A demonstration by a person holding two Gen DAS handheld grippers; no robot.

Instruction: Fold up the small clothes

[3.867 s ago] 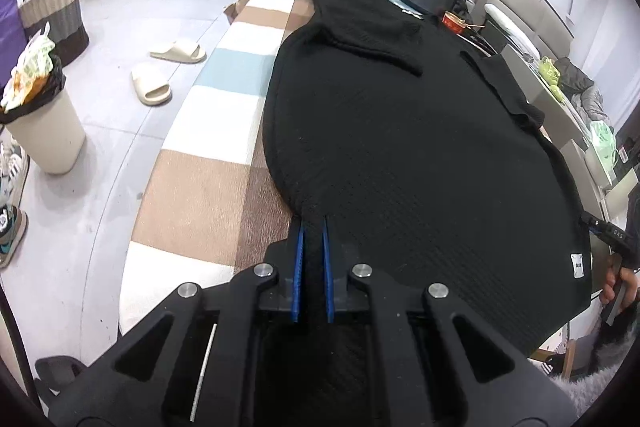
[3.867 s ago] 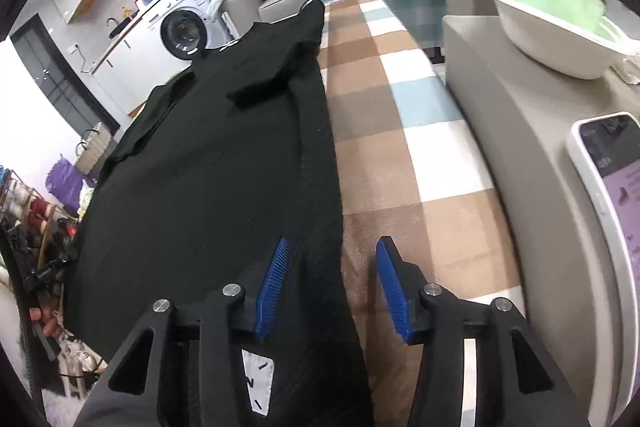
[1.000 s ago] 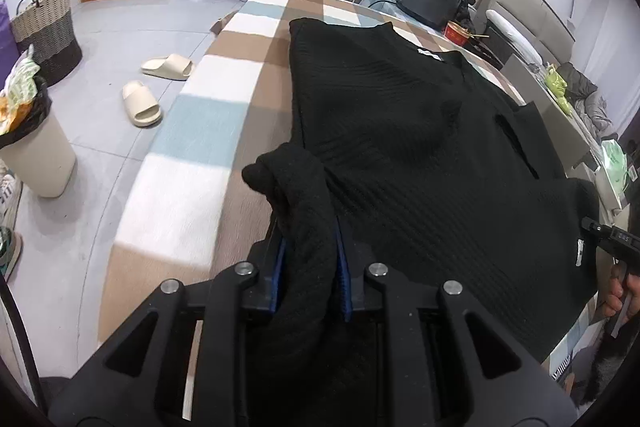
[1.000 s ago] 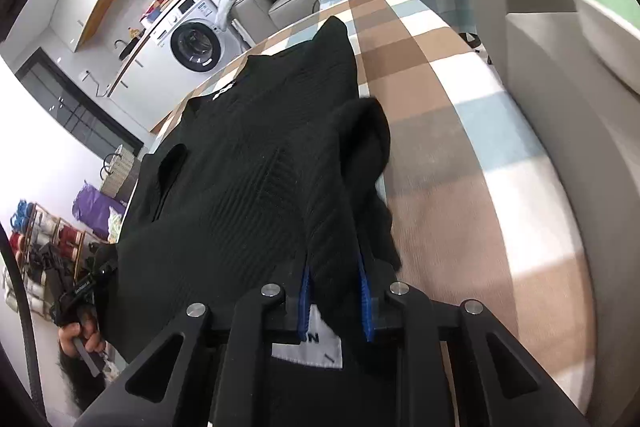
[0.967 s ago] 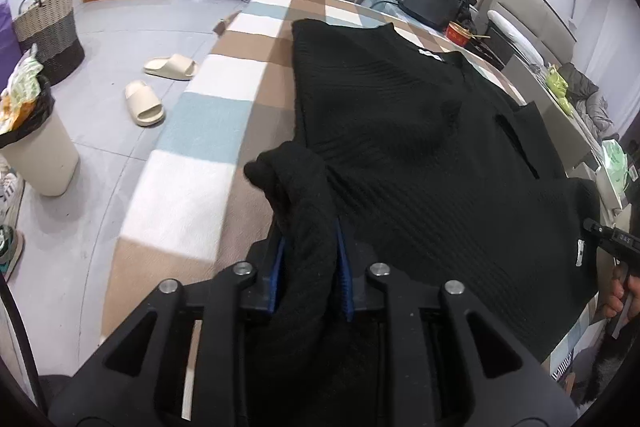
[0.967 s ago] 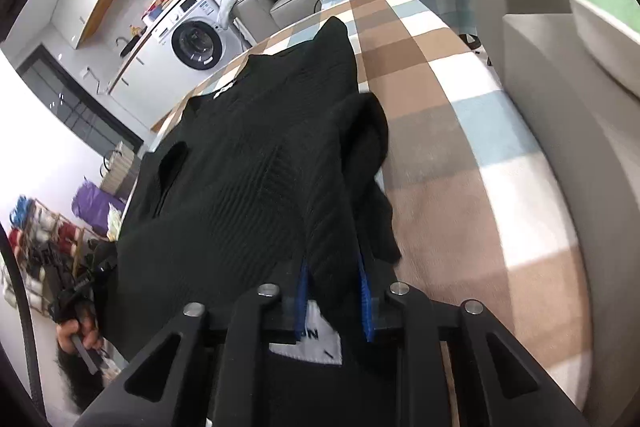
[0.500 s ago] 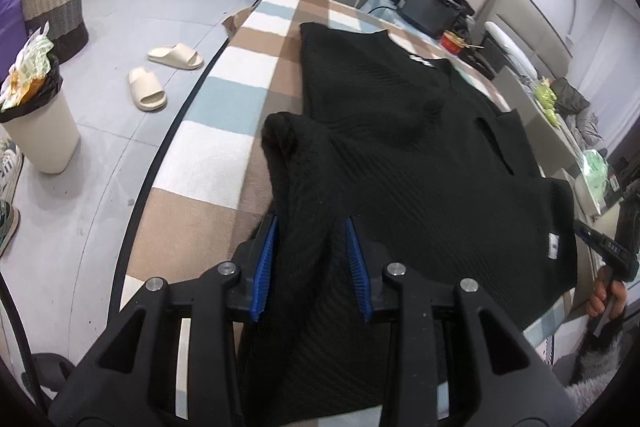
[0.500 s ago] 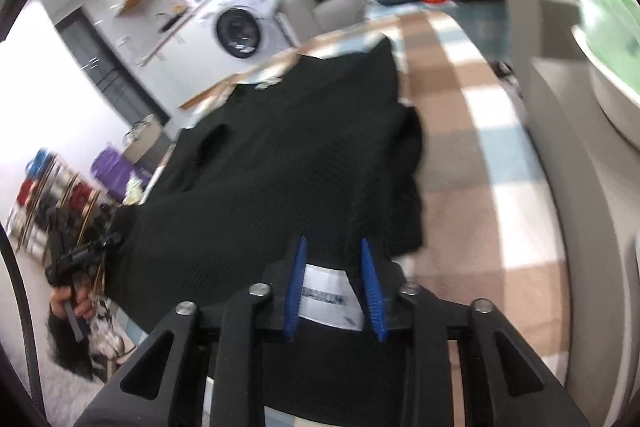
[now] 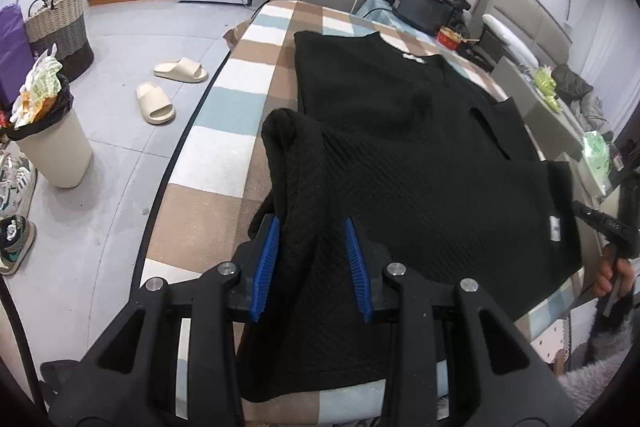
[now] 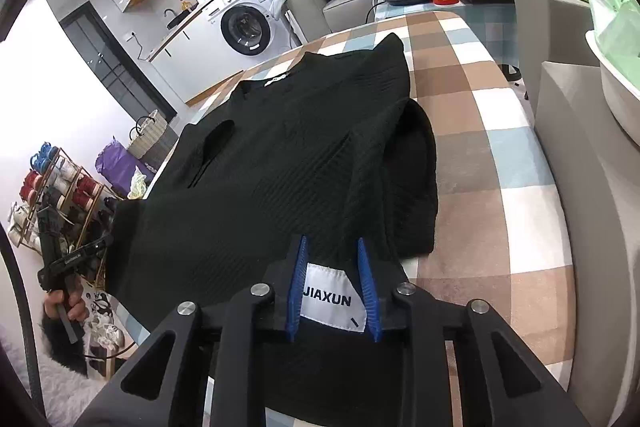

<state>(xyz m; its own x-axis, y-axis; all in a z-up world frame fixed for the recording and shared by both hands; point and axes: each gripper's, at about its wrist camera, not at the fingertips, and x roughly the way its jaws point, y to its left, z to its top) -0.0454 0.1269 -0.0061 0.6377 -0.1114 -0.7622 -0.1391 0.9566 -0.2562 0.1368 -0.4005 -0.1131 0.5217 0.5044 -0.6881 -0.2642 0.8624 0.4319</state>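
While loose between left jaws, parted, and right jaws, opening: one black sweater [image 9: 400, 155].

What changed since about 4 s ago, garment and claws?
The black top, then spread flat, has had its hem folded up over itself. Both claws clamped hem corners a second ago; now the left claw stands open around the cloth, and the right claw is opening around the label. The checked cloth is unchanged.

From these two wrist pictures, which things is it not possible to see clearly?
- Left wrist view: the near hem of the black garment is hidden behind the left gripper.
- Right wrist view: the lower edge of the white label is covered by the right gripper.
- Both views: the tablecloth under the garment.
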